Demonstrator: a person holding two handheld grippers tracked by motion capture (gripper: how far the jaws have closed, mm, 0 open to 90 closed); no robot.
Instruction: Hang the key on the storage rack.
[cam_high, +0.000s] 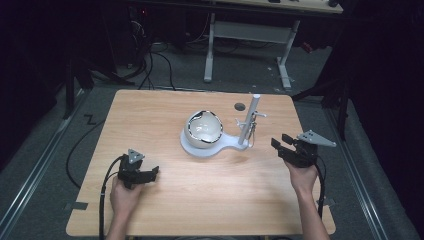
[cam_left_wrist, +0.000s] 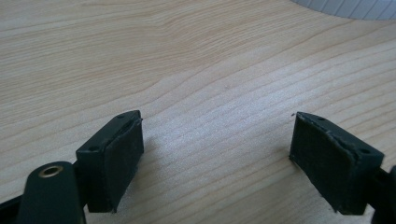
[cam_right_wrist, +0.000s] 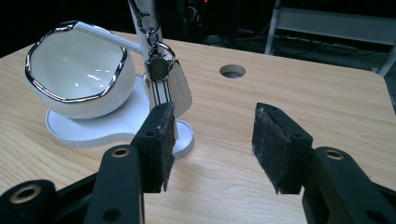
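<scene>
A white bowl with a chrome rim (cam_high: 204, 128) (cam_right_wrist: 77, 77) sits tilted on a white stand base (cam_high: 200, 149) (cam_right_wrist: 88, 128) at the table's middle. A white post (cam_high: 249, 120) rises from the base's right end, and a key fob on a clip (cam_right_wrist: 161, 77) hangs from it. My left gripper (cam_high: 150, 173) (cam_left_wrist: 217, 158) rests low over bare wood at the front left, open and holding nothing. At the right, my right gripper (cam_high: 281, 141) (cam_right_wrist: 212, 144) is open and points at the post, a short way off it.
The wooden table (cam_high: 200, 200) has a round cable hole (cam_high: 240, 106) (cam_right_wrist: 232, 71) behind the post. A white desk frame (cam_high: 250, 40) stands on the floor beyond the table. Black cables trail from both grippers toward the front edge.
</scene>
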